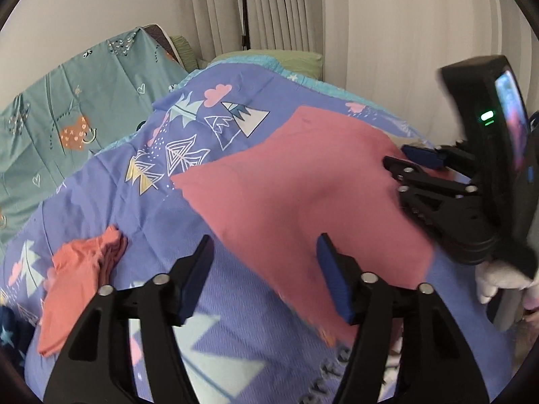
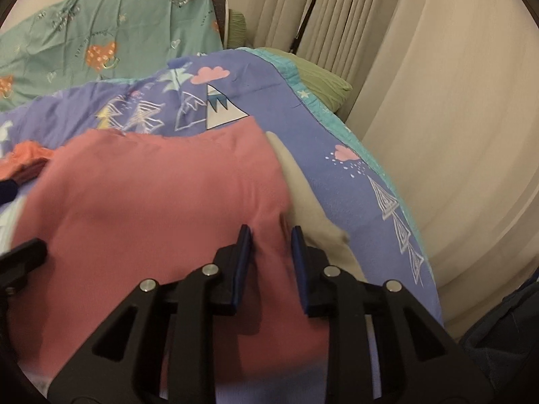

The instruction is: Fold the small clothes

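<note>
A pink cloth (image 1: 296, 181) lies spread flat on the purple patterned bedspread (image 1: 111, 202). My left gripper (image 1: 266, 262) is open just above the cloth's near left edge, holding nothing. My right gripper (image 2: 271, 249) hovers over the cloth's right part (image 2: 161, 208), its jaws partly open with a narrow gap and nothing between them. In the left wrist view the right gripper (image 1: 404, 160) shows at the cloth's right edge. A crumpled orange garment (image 1: 81, 279) lies to the left of the pink cloth and also shows in the right wrist view (image 2: 27, 158).
A teal patterned sheet (image 1: 67, 107) covers a mattress leaning at the back left. Green pillows (image 2: 320, 80) sit at the head of the bed. Cream curtains (image 2: 438, 134) hang behind and to the right. A dark blue garment (image 1: 10, 330) lies at the far left.
</note>
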A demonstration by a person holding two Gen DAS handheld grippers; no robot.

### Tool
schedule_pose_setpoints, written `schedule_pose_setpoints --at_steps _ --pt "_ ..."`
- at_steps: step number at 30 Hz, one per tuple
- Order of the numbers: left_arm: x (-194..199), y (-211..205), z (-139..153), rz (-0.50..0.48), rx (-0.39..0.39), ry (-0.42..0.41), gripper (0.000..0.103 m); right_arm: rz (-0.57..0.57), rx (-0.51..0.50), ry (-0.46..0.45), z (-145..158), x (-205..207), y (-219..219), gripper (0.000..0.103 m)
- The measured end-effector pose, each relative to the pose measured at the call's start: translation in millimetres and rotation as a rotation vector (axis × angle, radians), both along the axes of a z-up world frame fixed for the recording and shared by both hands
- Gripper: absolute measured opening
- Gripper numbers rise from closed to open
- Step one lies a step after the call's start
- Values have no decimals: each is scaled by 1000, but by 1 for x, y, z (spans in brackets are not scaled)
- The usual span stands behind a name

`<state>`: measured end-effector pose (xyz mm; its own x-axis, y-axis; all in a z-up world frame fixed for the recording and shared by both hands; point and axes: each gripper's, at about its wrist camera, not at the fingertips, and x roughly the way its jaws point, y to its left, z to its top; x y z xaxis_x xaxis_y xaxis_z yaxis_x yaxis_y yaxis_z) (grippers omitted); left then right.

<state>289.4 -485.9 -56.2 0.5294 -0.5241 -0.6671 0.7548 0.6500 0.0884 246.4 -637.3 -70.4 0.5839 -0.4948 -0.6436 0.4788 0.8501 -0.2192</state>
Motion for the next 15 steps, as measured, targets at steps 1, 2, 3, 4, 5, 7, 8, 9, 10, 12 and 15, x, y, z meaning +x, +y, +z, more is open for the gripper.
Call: schedule_pose_setpoints --at_steps 1,2,3,4,5,7,8,9,10,12,15 --pt "-7 8 4 0 -28 -4 76 4 34 -22 7 -13 3 23" --pt "-12 13 6 5 -44 -14 84 11 59 -60 15 -28 7 23" --pt "-21 21 11 20 -68 -40 86 24 77 -114 26 -50 14 23" --pt "-27 27 15 29 -84 -58 90 30 78 -147 32 -65 21 26" --pt "-33 32 18 35 -100 -70 93 28 71 -174 38 -81 28 41" --pt "-50 44 29 43 -139 -88 98 -16 45 -223 49 -116 47 72" --pt "-58 49 34 46 -155 -98 99 -49 21 -246 54 -132 57 79" --pt "-66 54 39 48 -173 -109 100 -67 2 -262 57 -143 64 83" --pt "-76 61 46 47 -198 -125 102 -81 -21 -281 61 -155 73 85" --pt "-95 73 59 45 -230 -144 102 -83 -22 -317 66 -178 88 86" --pt "-115 87 72 46 -259 -167 102 -75 55 -355 73 -202 101 88"
